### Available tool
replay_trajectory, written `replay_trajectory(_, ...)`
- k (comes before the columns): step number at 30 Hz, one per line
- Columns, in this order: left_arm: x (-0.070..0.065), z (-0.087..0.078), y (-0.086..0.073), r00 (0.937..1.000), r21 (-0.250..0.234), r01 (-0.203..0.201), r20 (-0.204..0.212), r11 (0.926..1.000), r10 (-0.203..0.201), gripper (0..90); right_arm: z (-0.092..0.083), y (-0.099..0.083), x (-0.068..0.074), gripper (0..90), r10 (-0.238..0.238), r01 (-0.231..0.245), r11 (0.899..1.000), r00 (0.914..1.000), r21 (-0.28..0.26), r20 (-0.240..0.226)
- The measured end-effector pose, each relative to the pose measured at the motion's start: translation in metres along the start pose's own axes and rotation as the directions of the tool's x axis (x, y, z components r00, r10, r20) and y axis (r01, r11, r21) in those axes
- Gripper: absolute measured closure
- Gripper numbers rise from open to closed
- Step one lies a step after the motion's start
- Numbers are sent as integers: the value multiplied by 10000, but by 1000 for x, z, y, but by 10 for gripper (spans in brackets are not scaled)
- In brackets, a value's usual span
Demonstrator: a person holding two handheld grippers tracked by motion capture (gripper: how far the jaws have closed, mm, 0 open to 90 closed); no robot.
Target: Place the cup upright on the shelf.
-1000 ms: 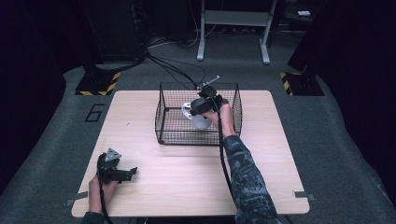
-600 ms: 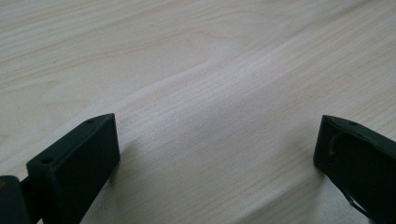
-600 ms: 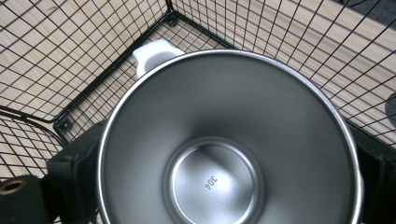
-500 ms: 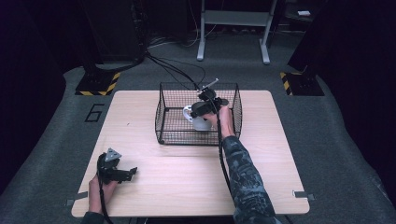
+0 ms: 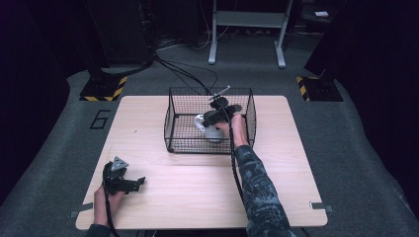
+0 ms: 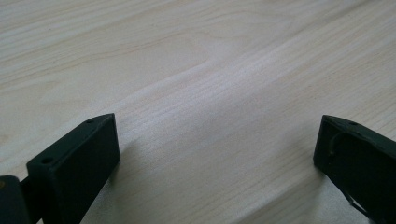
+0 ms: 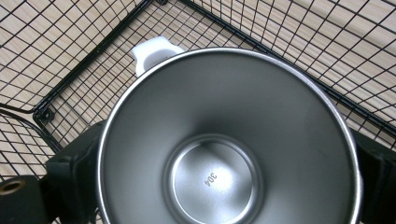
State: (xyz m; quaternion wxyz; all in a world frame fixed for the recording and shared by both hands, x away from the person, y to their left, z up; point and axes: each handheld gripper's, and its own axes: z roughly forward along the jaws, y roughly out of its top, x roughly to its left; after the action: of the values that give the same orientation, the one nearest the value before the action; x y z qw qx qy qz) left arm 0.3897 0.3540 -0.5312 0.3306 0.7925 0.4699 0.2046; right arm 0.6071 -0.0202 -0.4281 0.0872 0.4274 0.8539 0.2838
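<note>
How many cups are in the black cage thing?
1. A steel cup with a white handle sits in the wire basket, between the right gripper's jaws. None looks hidden.

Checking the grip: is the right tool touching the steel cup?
Touching. In the right gripper view, the right tool has both black jaws pressed against the outside of the steel, white-handled cup.

Room is dark, light falls mostly on the wooden table (image 5: 197,192). Grey carpet floor (image 5: 365,148) w/ a number 6 mark (image 5: 101,119) at left. Two yellow-black striped bases (image 5: 104,89) & a grey metal stand (image 5: 247,29) behind, black cables (image 5: 183,74) on floor
</note>
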Motion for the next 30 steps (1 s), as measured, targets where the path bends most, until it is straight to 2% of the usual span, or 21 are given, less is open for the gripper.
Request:
replay_trajectory(3,0,0,0,10000,-3,4,-1,10000,-4,5,-1,-2,0,56,-143,143,9999,9999,77,30)
replay_trajectory(7,0,0,0,10000,-30,-6,-23,10000,6,5,-3,-5,2,53,-53,52,9998,10000,211,60)
replay_trajectory(9,0,0,0,10000,0,6,1,10000,-6,5,-4,-5,2,52,-151,149,9994,9999,301,65)
replay_trajectory(11,0,0,0,10000,-3,2,-3,10000,-2,5,-4,-6,2,51,-91,89,9997,9999,230,71)
replay_trajectory(15,0,0,0,10000,-21,-16,-19,10000,16,5,-4,-7,2,0,-14,21,9993,9998,364,-182)
replay_trajectory(16,0,0,0,10000,-33,-7,-24,10000,7,5,-5,-7,1,0,-10,15,9992,9999,407,-118)
replay_trajectory(18,0,0,0,10000,-3,6,-1,10000,-6,5,-9,-7,0,0,191,-189,9998,9996,97,-211)
replay_trajectory(22,0,0,0,10000,-8,2,1,10000,-2,5,-15,-8,-1,0,179,-183,9998,9994,-123,-307)
replay_trajectory(26,0,0,0,10000,-2,0,1,10000,0,5,-33,-9,-1,0,102,-120,9986,9994,-509,-343)
replay_trajectory(27,0,0,0,10000,-2,0,1,10000,0,5,-33,-9,-1,0,102,-120,9986,9994,-509,-343)
replay_trajectory(30,0,0,0,10000,-17,-5,-3,10000,5,5,-54,-10,6,0,-456,418,9935,9984,-1060,-340)
